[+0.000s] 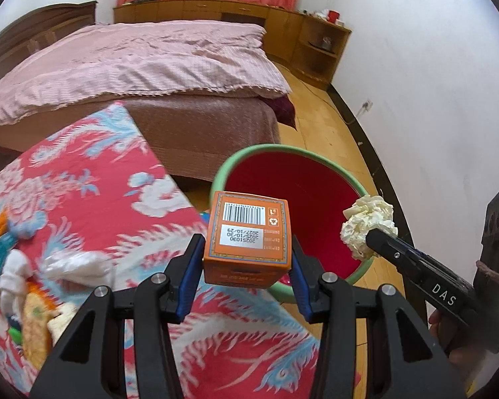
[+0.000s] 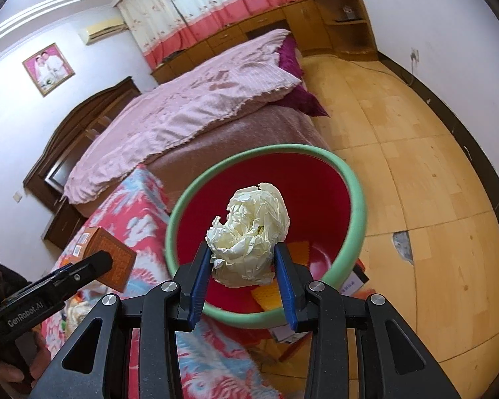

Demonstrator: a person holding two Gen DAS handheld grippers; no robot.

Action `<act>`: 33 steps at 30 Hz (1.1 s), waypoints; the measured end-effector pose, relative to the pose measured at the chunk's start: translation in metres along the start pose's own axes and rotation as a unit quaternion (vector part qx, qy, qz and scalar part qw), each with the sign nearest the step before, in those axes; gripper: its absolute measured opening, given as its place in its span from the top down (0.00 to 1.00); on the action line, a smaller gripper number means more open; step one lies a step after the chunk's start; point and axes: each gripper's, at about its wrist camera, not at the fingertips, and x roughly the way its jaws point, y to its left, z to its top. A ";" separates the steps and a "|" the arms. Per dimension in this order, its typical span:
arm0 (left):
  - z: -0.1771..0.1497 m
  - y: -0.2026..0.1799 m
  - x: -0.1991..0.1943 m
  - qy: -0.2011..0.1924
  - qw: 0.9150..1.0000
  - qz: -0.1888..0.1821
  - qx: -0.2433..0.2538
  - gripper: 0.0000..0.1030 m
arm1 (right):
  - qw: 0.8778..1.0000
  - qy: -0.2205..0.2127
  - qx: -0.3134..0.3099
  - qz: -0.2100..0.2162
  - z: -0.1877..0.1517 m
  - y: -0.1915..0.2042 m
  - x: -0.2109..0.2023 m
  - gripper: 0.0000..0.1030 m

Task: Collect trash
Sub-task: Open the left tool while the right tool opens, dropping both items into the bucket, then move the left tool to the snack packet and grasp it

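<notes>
My left gripper [image 1: 246, 259] is shut on an orange carton box [image 1: 248, 232] with a barcode label, held by the near edge of a red bin with a green rim [image 1: 223, 169]. My right gripper [image 2: 244, 266] is shut on a crumpled white paper ball [image 2: 249, 232], held over the bin's green rim [image 2: 356, 183]. The paper ball [image 1: 369, 224] and the right gripper also show at the right of the left wrist view. The box [image 2: 111, 257] and the left gripper show at the left of the right wrist view. Orange and white scraps [image 2: 297, 249] lie inside the bin.
A table with a red floral cloth [image 1: 93, 199] holds more trash at its left: wrappers and tissue [image 1: 26, 292]. A bed with a pink quilt [image 1: 143, 60] stands behind. Wooden floor [image 2: 415, 166] lies right of the bin. A dark box [image 2: 356, 279] lies beside the bin.
</notes>
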 end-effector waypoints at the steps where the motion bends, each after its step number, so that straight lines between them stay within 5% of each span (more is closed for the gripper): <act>1: 0.001 -0.002 0.005 0.003 1.000 -0.003 0.003 0.53 | 1.000 0.001 0.001 -0.003 0.001 -0.002 0.002 0.61; 16: 0.005 -0.018 0.029 0.011 0.999 -0.022 0.022 0.52 | 1.000 0.012 0.007 -0.012 0.002 -0.012 0.021 0.58; 33: -0.005 0.008 -0.008 -0.011 1.000 -0.011 -0.016 0.52 | 1.000 -0.008 0.007 -0.001 -0.002 0.006 -0.003 0.54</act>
